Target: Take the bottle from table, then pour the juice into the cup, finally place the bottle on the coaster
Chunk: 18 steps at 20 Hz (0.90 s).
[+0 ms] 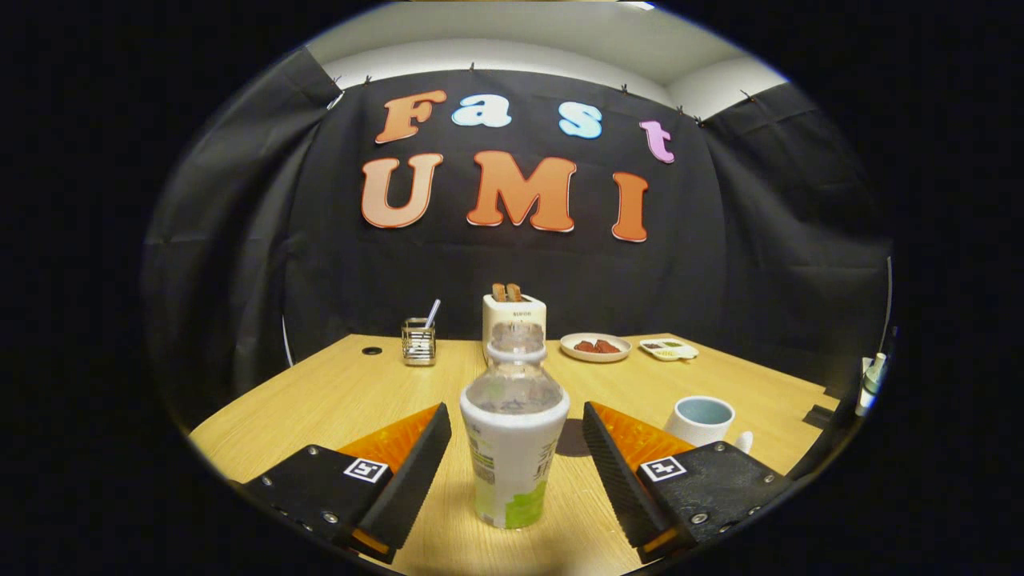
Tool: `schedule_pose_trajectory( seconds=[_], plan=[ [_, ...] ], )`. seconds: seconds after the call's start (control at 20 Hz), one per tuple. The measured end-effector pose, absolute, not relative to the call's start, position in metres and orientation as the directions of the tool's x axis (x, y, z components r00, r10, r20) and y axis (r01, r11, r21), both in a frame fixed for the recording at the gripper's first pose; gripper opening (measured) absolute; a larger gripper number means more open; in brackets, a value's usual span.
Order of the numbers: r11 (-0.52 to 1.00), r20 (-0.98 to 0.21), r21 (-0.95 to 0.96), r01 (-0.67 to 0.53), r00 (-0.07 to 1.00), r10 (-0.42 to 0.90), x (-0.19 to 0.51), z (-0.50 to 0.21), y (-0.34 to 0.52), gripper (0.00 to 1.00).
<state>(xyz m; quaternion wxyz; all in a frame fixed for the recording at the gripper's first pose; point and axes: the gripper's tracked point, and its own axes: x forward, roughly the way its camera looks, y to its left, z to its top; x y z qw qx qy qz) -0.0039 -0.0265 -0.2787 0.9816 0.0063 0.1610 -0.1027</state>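
A clear plastic bottle with a white and green label stands upright on the wooden table, its cap on. It sits between the two fingers of my gripper, which is open, with a gap on each side of the bottle. A white cup with a pale blue inside and a handle stands on the table just beyond the right finger. A dark round patch, partly hidden behind the bottle, lies on the table between bottle and cup; I cannot tell whether it is the coaster.
At the table's far edge stand a white toaster with two slices in it, a metal holder with a utensil, a round plate of food and a small divided dish. A small dark hole marks the tabletop's far left.
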Motion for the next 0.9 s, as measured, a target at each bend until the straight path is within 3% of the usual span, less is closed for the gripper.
schedule_pose_trajectory(
  seconds=[0.35,0.45,0.6,0.9],
  plan=[
    [0.985,-0.428,-0.034,0.169,0.888,-0.167,-0.002,-0.329,-0.017,0.93],
    [0.986,-0.440,-0.032,0.162,0.884,-0.159,-0.003,-0.335,-0.015,0.87],
    [0.984,-0.436,0.015,0.176,0.887,-0.152,0.002,-0.336,-0.017,0.67],
    [0.981,-0.432,0.127,0.148,0.898,-0.079,0.014,-0.324,-0.005,0.59]
  ],
)
